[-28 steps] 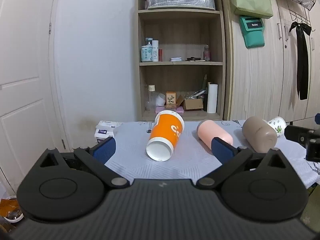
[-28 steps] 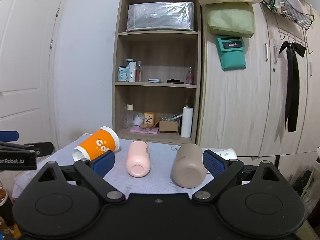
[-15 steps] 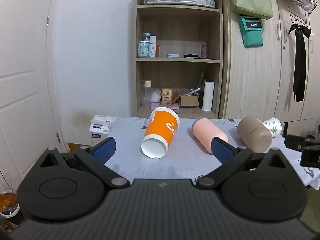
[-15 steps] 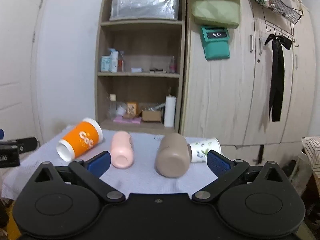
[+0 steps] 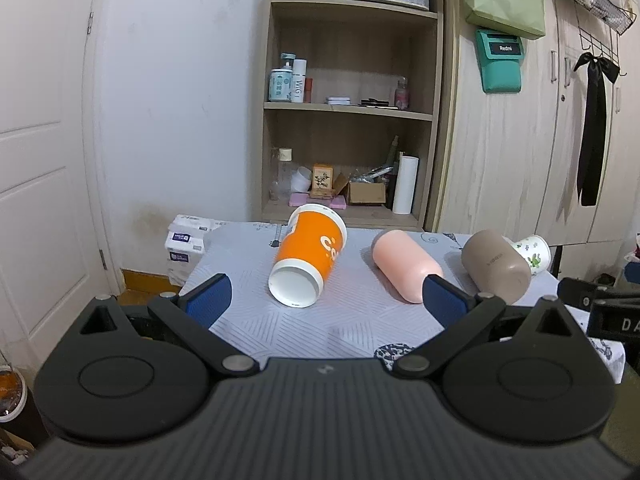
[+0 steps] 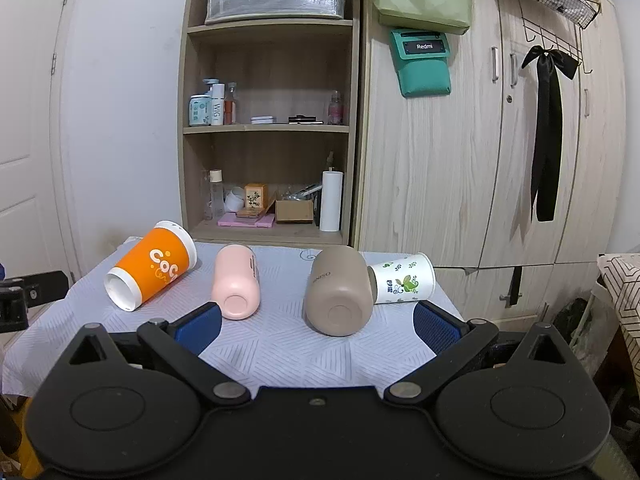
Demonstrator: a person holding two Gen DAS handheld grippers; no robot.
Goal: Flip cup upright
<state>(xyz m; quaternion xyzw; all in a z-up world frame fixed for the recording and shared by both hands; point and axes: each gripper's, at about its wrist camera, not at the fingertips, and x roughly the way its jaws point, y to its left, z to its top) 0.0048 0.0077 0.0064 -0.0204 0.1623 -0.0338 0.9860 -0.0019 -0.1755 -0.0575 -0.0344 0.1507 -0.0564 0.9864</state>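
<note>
Several cups lie on their sides on a small table with a pale patterned cloth (image 5: 320, 328). An orange paper cup (image 5: 308, 256) (image 6: 150, 270) lies at the left, its base toward me. A pink cup (image 5: 406, 266) (image 6: 236, 280) and a taupe cup (image 5: 496, 266) (image 6: 340, 290) lie in the middle. A white cup with green leaves (image 6: 402, 284) (image 5: 532, 254) lies at the right, behind the taupe one. My left gripper (image 5: 326, 300) is open and empty, short of the orange cup. My right gripper (image 6: 316, 326) is open and empty, just short of the taupe cup.
A wooden shelf unit (image 6: 268, 120) with bottles and boxes stands behind the table, with wardrobe doors (image 6: 500, 160) to its right. A white door (image 5: 40, 200) is at the left. Tissue packs (image 5: 186, 242) sit beside the table's far left corner.
Both grippers have shifted slightly; the right one has swung right and drawn closer, so the taupe cup now sits between its fingers' line. The cups have not moved.
</note>
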